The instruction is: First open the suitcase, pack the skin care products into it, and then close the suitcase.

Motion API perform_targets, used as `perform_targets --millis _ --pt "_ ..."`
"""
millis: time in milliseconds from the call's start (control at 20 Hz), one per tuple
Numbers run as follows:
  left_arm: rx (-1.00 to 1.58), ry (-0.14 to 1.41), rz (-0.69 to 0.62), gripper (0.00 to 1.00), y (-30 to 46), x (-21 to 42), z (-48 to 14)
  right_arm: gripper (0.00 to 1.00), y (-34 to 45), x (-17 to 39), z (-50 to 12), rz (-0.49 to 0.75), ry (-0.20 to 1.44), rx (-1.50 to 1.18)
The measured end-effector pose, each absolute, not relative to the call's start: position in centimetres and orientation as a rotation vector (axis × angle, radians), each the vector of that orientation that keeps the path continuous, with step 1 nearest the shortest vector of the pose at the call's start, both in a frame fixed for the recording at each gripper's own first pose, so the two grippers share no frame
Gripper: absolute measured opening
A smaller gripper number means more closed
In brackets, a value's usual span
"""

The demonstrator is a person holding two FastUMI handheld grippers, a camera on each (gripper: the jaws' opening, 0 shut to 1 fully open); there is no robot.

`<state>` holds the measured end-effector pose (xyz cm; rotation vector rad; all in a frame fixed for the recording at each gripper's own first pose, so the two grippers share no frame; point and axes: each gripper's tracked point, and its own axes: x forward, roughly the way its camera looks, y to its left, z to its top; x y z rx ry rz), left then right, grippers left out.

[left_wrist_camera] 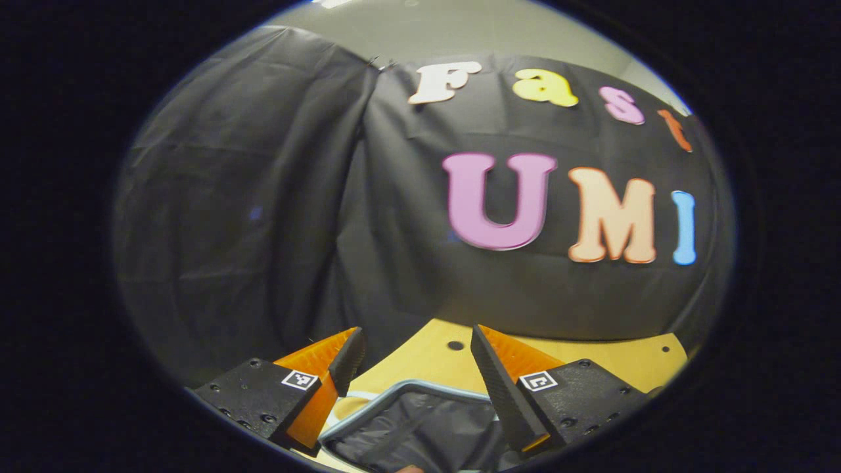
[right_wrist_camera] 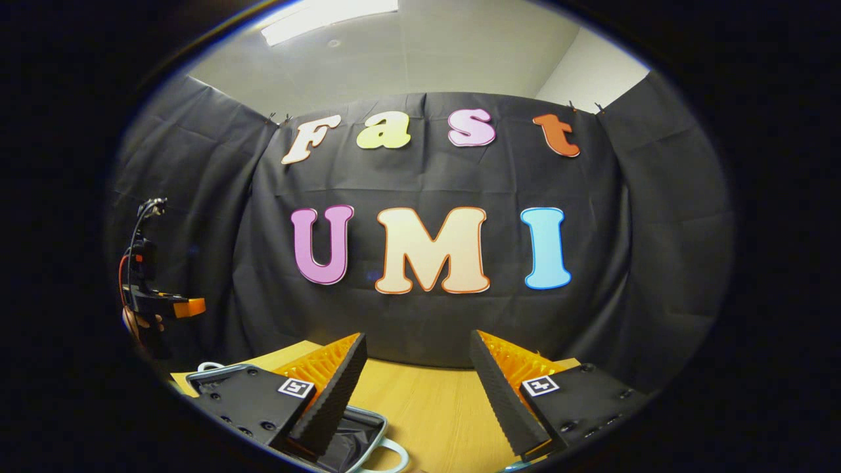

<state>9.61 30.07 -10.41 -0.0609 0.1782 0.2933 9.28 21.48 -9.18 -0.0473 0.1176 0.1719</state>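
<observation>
Left gripper (left_wrist_camera: 417, 358) hovering at the bottom centre of the left gripper view, fingers (left_wrist_camera: 348, 358) spread wide apart, gripping nothing. Suitcase (left_wrist_camera: 420, 420) lying open at the bottom of the frame just below and between those fingers, grey rim curving across, dark lining showing inside. Wooden worktop (left_wrist_camera: 591, 361) stretching beyond the rim toward the lower right, bare up to its back edge, meeting the black cloth wall (left_wrist_camera: 263, 197).

Right gripper (right_wrist_camera: 417, 361) sitting at the bottom centre of the right gripper view, fingers (right_wrist_camera: 338, 387) likewise parted, clasping nothing. Suitcase (right_wrist_camera: 358, 437) peeking out at the lower left under the near finger, rim corner and a pale handle loop at the bottom edge. Worktop (right_wrist_camera: 427, 401) lying open between the fingers, running back to the wall (right_wrist_camera: 427, 322). Other gripper (right_wrist_camera: 158, 302) hanging at the far left of the frame, well apart, a hand (right_wrist_camera: 135, 322) holding it.
</observation>
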Motion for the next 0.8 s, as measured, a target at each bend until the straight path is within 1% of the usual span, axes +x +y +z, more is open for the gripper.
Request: perform_targets --millis 150,200,250,300,500,600,650,700,800 --pt "-0.029 0.145 0.17 0.94 22.4 9.0 -7.6 0.98 18.6 9.4 -7.2 0.15 0.074 -0.033" --pt "-0.022 0.135 0.133 0.95 19.9 9.3 -7.0 0.99 17.6 9.3 -6.8 0.141 0.061 -0.029" --pt "-0.023 0.128 0.094 0.94 17.3 9.0 -6.4 0.98 16.6 9.3 -6.3 0.132 0.051 -0.027" --pt "-0.025 0.123 0.052 0.94 14.9 8.9 -6.2 1.0 15.9 9.2 -5.8 0.127 0.04 -0.026" --pt "-0.043 0.129 -0.08 0.95 6.0 9.0 -5.6 0.98 13.6 8.5 -4.1 0.11 -0.003 -0.029" --pt "-0.036 0.129 -0.117 0.94 3.3 9.2 -5.3 0.98 12.8 8.2 -3.6 0.105 -0.017 -0.039" --pt "-0.034 0.123 -0.13 0.94 2.5 9.3 -5.0 1.0 12.3 8.0 -3.3 0.101 -0.024 -0.041" --pt "-0.033 0.115 -0.139 0.94 2.1 9.5 -4.6 0.98 11.9 7.9 -3.3 0.099 -0.027 -0.04" --pt "-0.031 0.123 -0.142 0.94 1.5 9.4 -4.8 0.98 11.3 7.8 -3.1 0.095 -0.03 -0.039"
